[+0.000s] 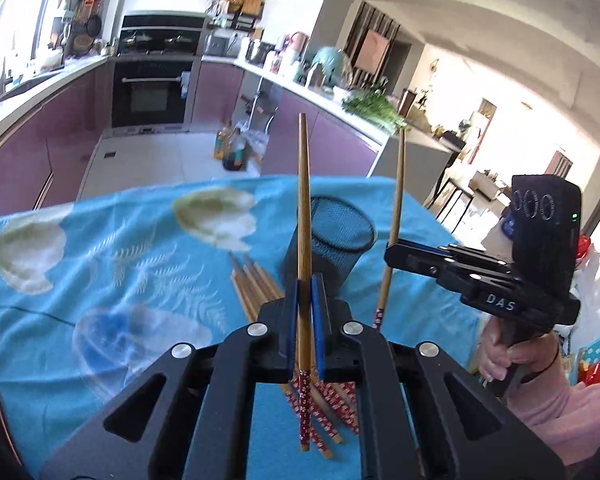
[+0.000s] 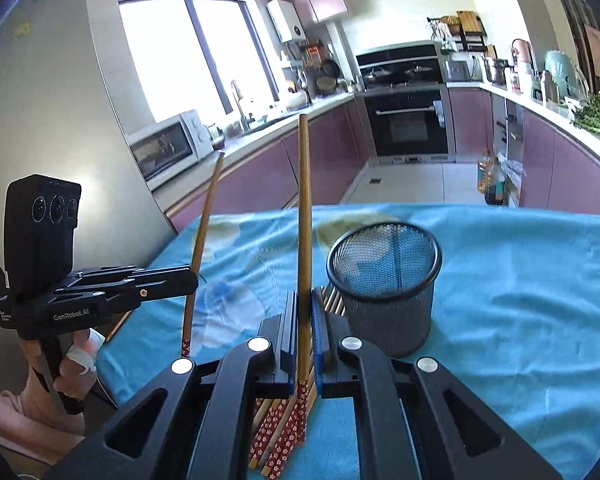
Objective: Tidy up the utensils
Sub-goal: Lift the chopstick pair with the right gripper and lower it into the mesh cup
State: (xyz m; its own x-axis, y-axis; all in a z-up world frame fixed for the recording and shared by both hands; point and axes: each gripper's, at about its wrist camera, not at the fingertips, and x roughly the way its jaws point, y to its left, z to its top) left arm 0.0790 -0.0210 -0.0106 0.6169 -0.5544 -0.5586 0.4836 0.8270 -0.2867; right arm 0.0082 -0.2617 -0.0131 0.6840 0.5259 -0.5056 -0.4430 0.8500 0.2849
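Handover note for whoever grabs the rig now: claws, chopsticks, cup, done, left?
Left claw: shut on one chopstick, tip up.
Right claw: shut on another chopstick, also tip up.
Mesh cup: upright on the blue cloth, nothing visible inside.
Remaining chopsticks: bundled flat on the cloth beside the cup.
Done: two picked up.
Left: drop both in the cup, then the rest.

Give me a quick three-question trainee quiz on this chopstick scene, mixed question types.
1. True or false: the left gripper is shut on a chopstick.
2. What does the right gripper hold? A) spoon B) chopstick C) nothing
3. Fill in: the black mesh cup stands ____ on the blue tablecloth, with no chopsticks in it.

Key: 1 true; 2 B; 3 upright. The loose chopsticks lie beside it.
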